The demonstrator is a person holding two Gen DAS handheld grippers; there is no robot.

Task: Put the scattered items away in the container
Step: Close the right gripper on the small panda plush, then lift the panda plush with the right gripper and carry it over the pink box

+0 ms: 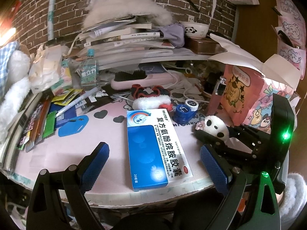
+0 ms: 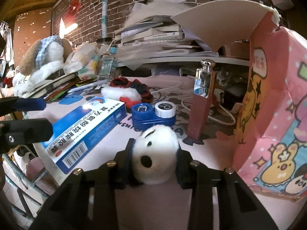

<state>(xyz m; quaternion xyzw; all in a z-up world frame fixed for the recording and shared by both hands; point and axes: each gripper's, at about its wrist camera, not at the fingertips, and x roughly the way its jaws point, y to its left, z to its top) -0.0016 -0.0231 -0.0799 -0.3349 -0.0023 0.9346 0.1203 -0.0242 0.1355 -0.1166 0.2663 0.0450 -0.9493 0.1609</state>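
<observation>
My right gripper [image 2: 155,164] is clamped on the panda plush [image 2: 156,153], pinched across its soft sides so it won't slip. The pink carton [image 2: 268,103] waits open at two o'clock. My left gripper [image 1: 153,159] hangs spread wide, straddling the medicine box [image 1: 153,147] for later.

A red-brown brick wall [image 1: 172,5] rose behind the desk's back edge. On a white shelf board [image 1: 172,58] along that edge lay a slumped stack of books and papers [image 1: 122,36], with a white ceramic panda-print bowl [image 1: 195,29] beside it, toward the right end.
</observation>
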